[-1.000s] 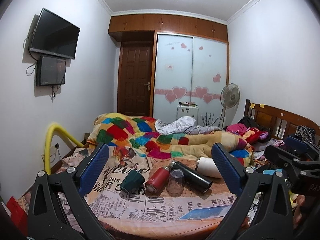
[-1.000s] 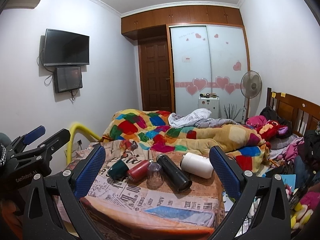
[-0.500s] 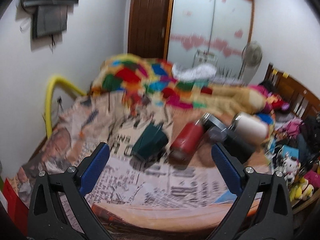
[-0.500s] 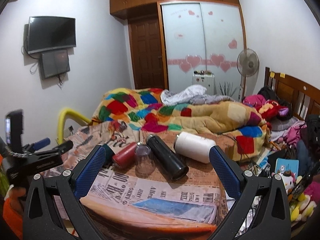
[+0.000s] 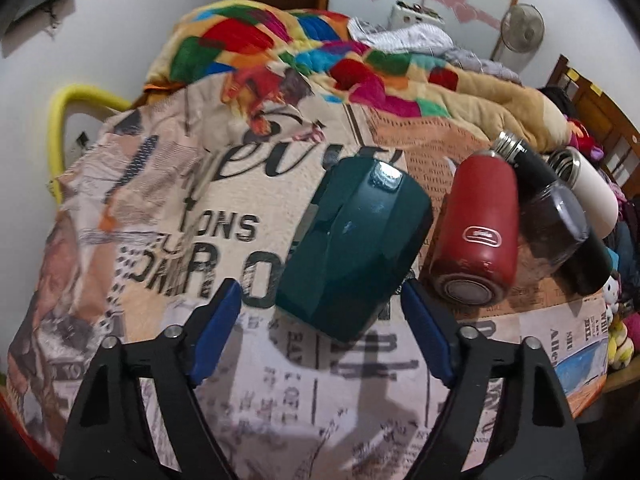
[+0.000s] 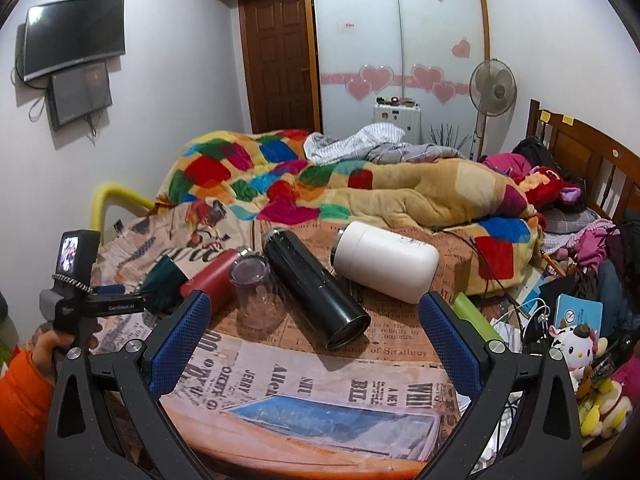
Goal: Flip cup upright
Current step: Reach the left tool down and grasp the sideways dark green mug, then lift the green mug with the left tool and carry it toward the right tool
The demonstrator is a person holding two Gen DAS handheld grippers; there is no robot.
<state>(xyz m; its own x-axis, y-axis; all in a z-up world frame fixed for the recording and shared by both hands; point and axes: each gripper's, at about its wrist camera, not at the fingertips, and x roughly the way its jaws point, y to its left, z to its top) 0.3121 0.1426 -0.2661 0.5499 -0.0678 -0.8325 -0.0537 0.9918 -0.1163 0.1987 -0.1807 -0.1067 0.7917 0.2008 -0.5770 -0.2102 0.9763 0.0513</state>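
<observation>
A dark green cup (image 5: 352, 248) lies on its side on the newspaper-print cloth (image 5: 168, 240) of a round table. My left gripper (image 5: 320, 328) is open, its blue pads level with the cup's near end, one on each side, not touching. The green cup also shows in the right wrist view (image 6: 164, 280), partly hidden behind the left gripper (image 6: 116, 300). My right gripper (image 6: 316, 340) is open and empty, back from the table's near edge. A red flask (image 5: 476, 228), a clear glass (image 6: 256, 296), a black flask (image 6: 312, 284) and a white flask (image 6: 384, 260) also lie there.
The flasks lie close together right of the green cup. A bed with a patchwork blanket (image 6: 280, 176) is behind the table. A yellow rail (image 5: 68, 120) stands at the left. Toys and clutter (image 6: 572, 340) fill the right side.
My left gripper has moved forward and down to the green cup, which now sits between its open fingers. The right gripper has shifted slightly closer to the table.
</observation>
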